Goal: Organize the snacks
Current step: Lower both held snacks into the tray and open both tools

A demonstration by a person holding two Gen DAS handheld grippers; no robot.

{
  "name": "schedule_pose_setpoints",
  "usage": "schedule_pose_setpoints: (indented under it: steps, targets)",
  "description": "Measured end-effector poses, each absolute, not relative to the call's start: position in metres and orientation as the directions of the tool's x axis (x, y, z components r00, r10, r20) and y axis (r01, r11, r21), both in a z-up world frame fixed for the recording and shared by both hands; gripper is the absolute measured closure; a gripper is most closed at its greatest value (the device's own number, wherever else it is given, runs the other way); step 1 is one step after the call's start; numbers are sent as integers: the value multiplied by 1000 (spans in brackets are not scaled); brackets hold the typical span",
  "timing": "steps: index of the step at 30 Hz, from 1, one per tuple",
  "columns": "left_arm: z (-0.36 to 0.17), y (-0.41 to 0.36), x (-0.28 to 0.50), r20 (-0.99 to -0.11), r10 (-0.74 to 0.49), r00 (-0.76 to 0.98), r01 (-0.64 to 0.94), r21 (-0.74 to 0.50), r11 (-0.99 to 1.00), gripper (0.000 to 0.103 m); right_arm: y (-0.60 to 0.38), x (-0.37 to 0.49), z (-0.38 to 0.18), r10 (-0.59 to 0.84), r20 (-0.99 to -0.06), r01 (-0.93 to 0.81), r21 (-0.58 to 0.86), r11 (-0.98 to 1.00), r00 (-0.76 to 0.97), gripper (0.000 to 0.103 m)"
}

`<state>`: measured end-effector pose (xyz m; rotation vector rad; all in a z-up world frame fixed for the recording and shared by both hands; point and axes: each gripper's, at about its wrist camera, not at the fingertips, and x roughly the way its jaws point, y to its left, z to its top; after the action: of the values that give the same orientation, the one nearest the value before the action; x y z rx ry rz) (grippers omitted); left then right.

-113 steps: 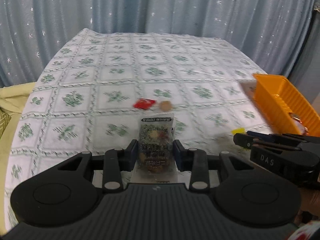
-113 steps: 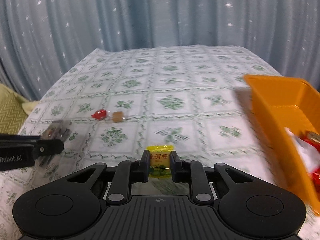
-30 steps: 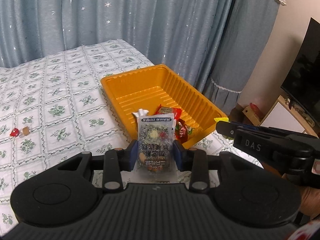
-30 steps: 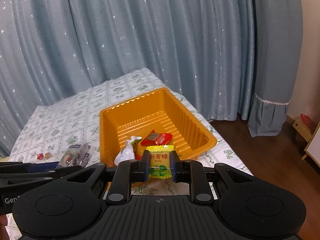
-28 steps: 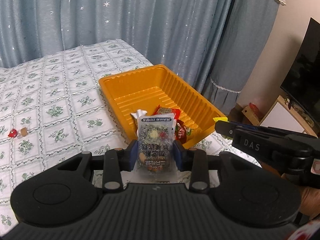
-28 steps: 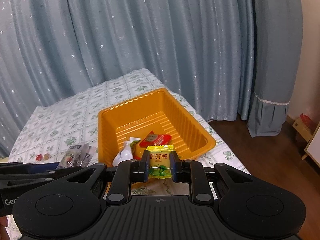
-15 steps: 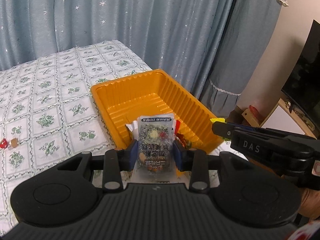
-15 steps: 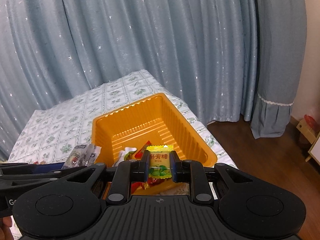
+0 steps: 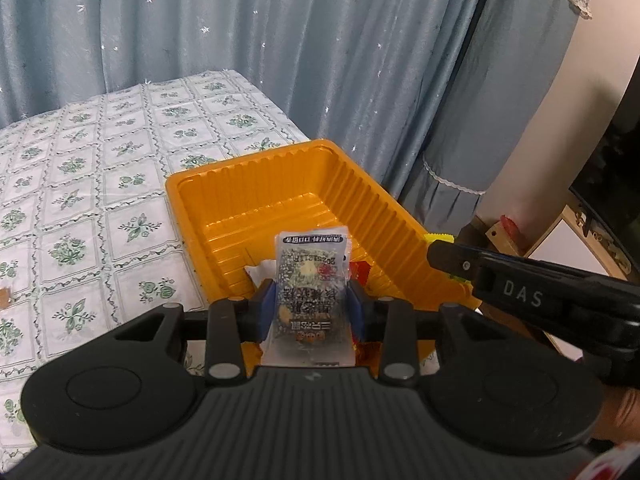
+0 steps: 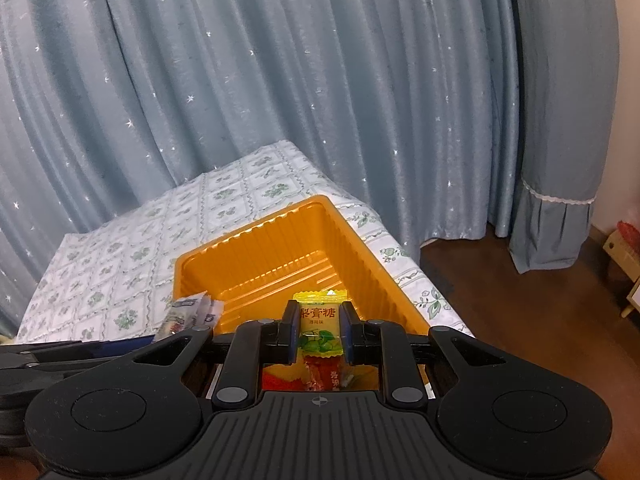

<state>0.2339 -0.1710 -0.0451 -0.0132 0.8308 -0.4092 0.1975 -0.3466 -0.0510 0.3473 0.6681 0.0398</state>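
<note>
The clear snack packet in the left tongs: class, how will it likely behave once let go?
The clear snack packet stands unsupported above the left tongs, so it is probably fairly stiff. It looks thin and light, so likely drops flat into the orange tray without rolling.

Orange tray [image 9: 400,216]; yellow candy [image 10: 320,328]; starred blue curtain [image 10: 280,80].

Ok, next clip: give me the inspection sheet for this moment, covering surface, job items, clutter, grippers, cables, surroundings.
Surface: floral tablecloth over the table.
Job's things: orange tray at the table's corner, red-wrapped snacks inside; clear snack packet; yellow candy.
Clutter: small brown piece at the left edge of the cloth.
Grippers: left gripper shut on the clear snack packet; right gripper shut on the yellow candy; both over the tray.
Cables: nothing seen.
Surroundings: blue starred curtain, wooden floor.
</note>
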Motion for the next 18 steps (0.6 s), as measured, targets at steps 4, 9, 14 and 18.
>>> schedule_pose_setpoints:
  steps: [4, 9, 14, 18]
  targets:
    - [-52, -174, 241, -704, -362, 611, 338, -181, 924, 62, -350, 199, -54, 144, -604, 85, 334, 939, 784, 82]
    - [-53, -165, 242, -704, -352, 616, 322, -183, 929, 59, -354, 196, -60, 143, -614, 96, 340, 936, 777, 82]
    - [-53, -147, 234, -702, -334, 629, 282, -194, 940, 58, -351, 197, -61, 153, -616, 91, 346, 934, 773, 82]
    - [-51, -133, 227, -698, -318, 642, 255, -198, 947, 57, -348, 199, -61, 174, -612, 75, 360, 930, 772, 82]
